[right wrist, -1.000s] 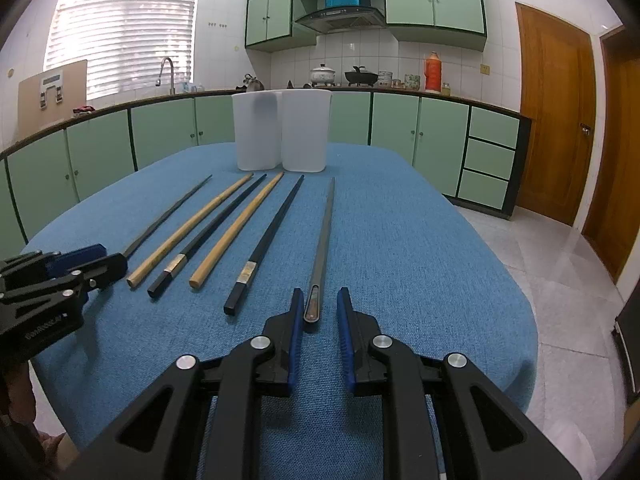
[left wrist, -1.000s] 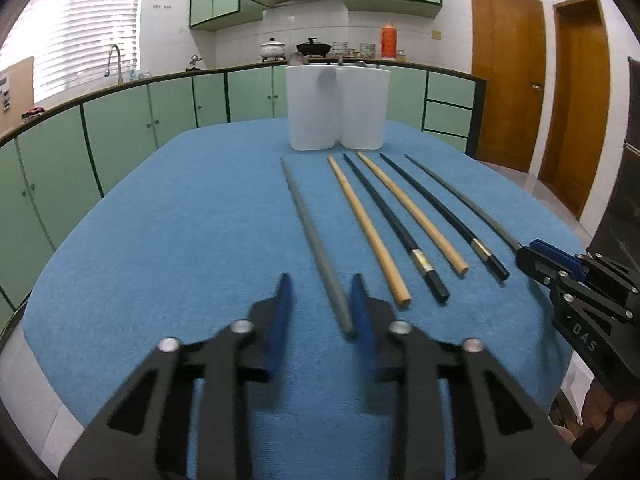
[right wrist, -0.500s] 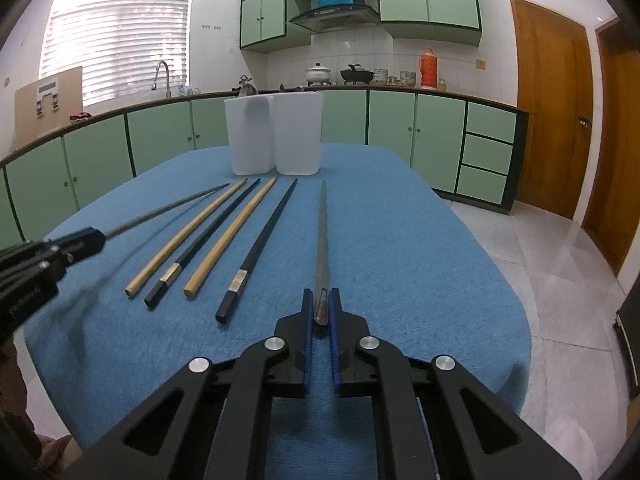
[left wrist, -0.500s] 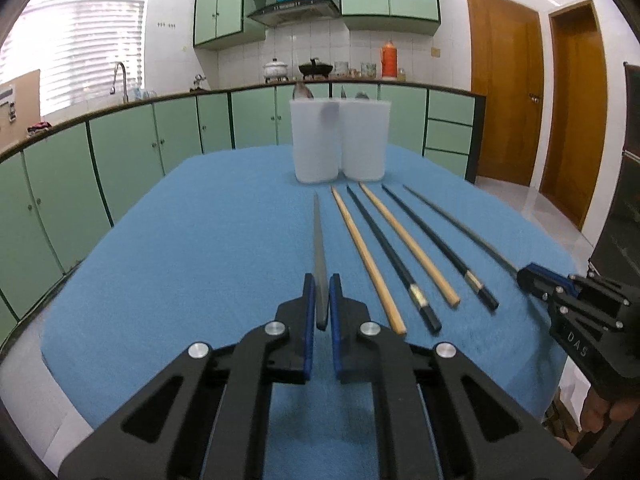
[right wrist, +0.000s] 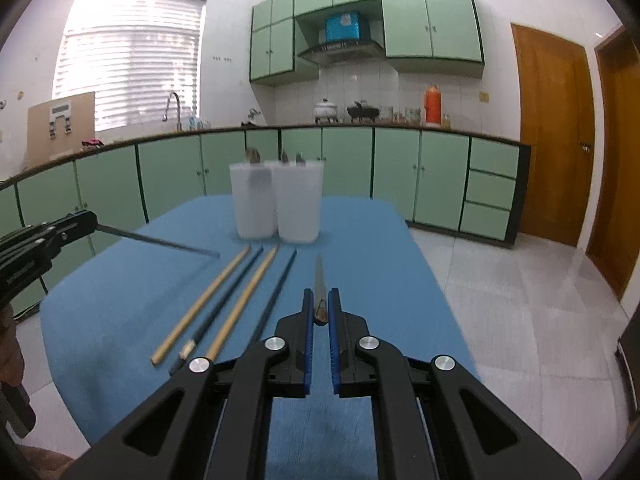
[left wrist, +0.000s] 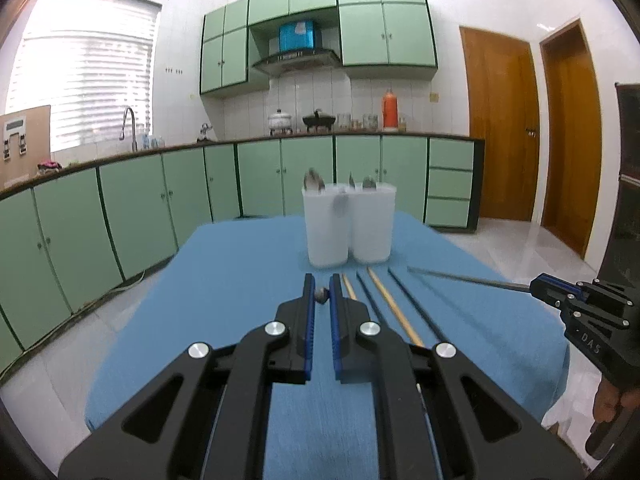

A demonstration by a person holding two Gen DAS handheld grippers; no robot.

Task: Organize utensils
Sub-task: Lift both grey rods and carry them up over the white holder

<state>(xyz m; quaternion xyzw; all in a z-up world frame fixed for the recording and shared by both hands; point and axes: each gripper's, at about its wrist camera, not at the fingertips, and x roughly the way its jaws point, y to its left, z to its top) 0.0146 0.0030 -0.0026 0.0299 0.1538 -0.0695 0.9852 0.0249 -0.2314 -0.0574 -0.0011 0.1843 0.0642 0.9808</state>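
Note:
My left gripper (left wrist: pixel 321 284) is shut on a grey chopstick (left wrist: pixel 321 295), seen end-on between the blue pads and lifted off the blue table (left wrist: pixel 240 280). My right gripper (right wrist: pixel 320 297) is shut on a second grey chopstick (right wrist: pixel 319 276), which points toward two white containers (right wrist: pixel 276 204). Each view shows the other gripper: the right gripper (left wrist: pixel 538 286) holds its grey stick (left wrist: pixel 460 278) in the air, and so does the left gripper (right wrist: pixel 90 220) with its stick (right wrist: pixel 160 240). Two wooden chopsticks (right wrist: pixel 204 304) (right wrist: pixel 244 302) and two black ones (right wrist: pixel 224 300) (right wrist: pixel 278 296) lie side by side on the cloth.
The white containers (left wrist: pixel 348 232) stand at the far end of the table with utensil tips showing above their rims. Green kitchen cabinets (left wrist: pixel 140 216) run behind the table, wooden doors (left wrist: pixel 500 128) on the right. A hand (left wrist: pixel 608 404) grips the right tool's handle.
Both grippers have shut on the outermost grey chopsticks and risen, lifting them off the cloth. The other chopsticks have stayed in place.

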